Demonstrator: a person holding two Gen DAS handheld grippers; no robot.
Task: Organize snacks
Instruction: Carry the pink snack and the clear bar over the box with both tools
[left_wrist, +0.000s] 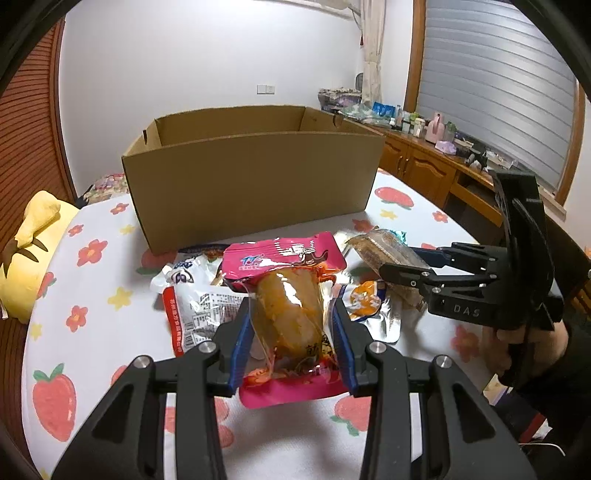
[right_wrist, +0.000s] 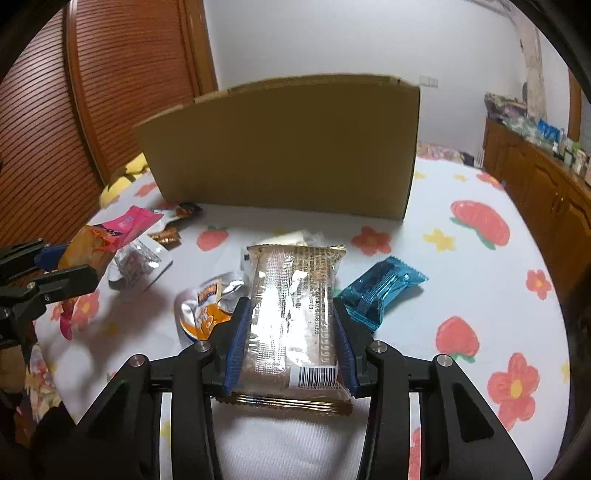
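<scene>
My left gripper (left_wrist: 291, 314) is shut on a pink snack pack (left_wrist: 286, 295) with an orange piece inside, held just above the table. My right gripper (right_wrist: 290, 314) is shut on a brown clear-wrapped cake pack (right_wrist: 293, 314). The right gripper also shows in the left wrist view (left_wrist: 406, 267), holding that brown pack (left_wrist: 380, 247). The left gripper shows in the right wrist view (right_wrist: 70, 266) with the pink pack (right_wrist: 110, 230). An open cardboard box (left_wrist: 251, 181) stands behind the snacks; it also shows in the right wrist view (right_wrist: 284, 147).
On the strawberry-print tablecloth (left_wrist: 92, 295) lie a white and red pouch (left_wrist: 192, 302), an orange and silver pouch (right_wrist: 207, 314), a blue wrapped snack (right_wrist: 380, 288), a clear packet (right_wrist: 136, 266) and small brown wrappers (right_wrist: 166, 234). A yellow plush (left_wrist: 33, 251) sits at the left edge.
</scene>
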